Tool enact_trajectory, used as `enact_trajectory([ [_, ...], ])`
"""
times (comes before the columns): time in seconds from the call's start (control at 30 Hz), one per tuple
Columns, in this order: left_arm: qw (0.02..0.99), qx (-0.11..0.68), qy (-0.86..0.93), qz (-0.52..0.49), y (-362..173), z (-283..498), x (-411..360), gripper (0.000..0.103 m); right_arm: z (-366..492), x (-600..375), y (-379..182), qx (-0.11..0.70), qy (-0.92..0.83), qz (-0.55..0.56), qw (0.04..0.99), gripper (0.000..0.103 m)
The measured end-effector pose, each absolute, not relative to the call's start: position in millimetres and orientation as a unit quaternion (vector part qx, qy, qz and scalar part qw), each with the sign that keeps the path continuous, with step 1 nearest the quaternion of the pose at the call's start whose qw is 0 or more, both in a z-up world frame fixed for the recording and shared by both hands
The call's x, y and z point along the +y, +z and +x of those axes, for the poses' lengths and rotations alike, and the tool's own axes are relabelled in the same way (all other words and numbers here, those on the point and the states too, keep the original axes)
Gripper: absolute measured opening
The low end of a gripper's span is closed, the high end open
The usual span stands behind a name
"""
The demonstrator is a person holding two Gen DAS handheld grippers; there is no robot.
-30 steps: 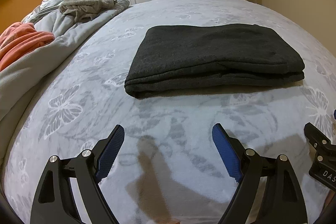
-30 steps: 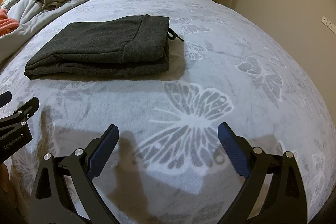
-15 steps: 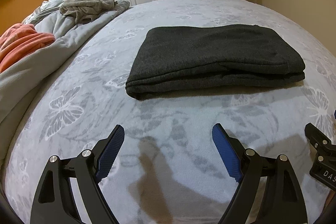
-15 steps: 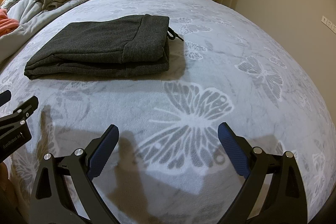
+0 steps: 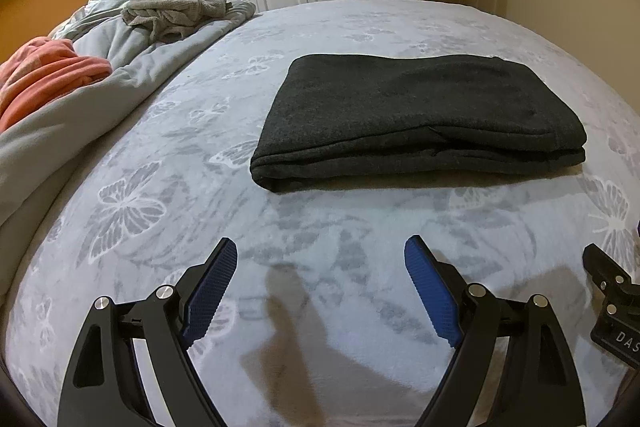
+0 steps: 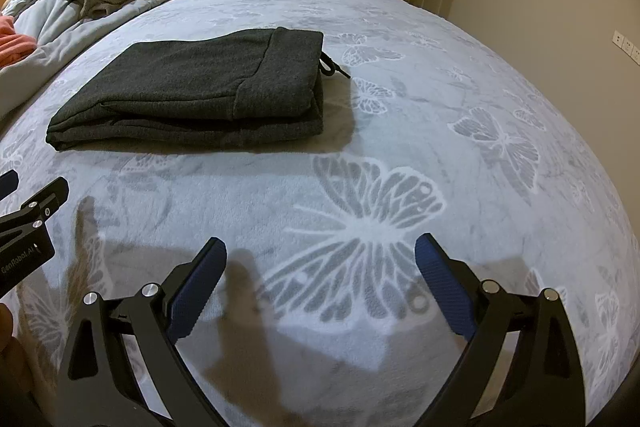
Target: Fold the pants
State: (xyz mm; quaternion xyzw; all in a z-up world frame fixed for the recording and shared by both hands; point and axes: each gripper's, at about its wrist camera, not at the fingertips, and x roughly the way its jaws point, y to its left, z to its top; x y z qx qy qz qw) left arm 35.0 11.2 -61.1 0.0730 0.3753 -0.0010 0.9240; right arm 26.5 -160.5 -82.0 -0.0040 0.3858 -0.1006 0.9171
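Dark grey pants (image 5: pixel 420 115) folded flat mid-bed, on butterfly-print blanket (image 6: pixel 400 187); drawstring (image 6: pixel 330 65) poking out at far right end. Left gripper (image 5: pixel 320 287) spread wide, holding nothing, well short of pants. Right gripper (image 6: pixel 320 283) same, jaws apart over blanket. Both cut off at frame bottom. Crumpled bedding (image 5: pixel 172 11) at far left, partly out of frame.

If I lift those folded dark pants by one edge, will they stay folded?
Probably not: the pants are soft knit in loose stacked layers, so they'd likely droop and unfold. The drawstring would dangle. On the fuzzy bedspread, pushing likely bunches them.
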Motion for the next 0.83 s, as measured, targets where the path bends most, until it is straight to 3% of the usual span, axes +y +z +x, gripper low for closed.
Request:
enact_trajectory([
  [0.83, 0.922, 0.377, -0.012, 0.086, -63.2, 32.5, 4.2, 0.084, 26.9, -158.8, -81.7, 0.385, -0.101, -0.007, 0.917, 0.093],
])
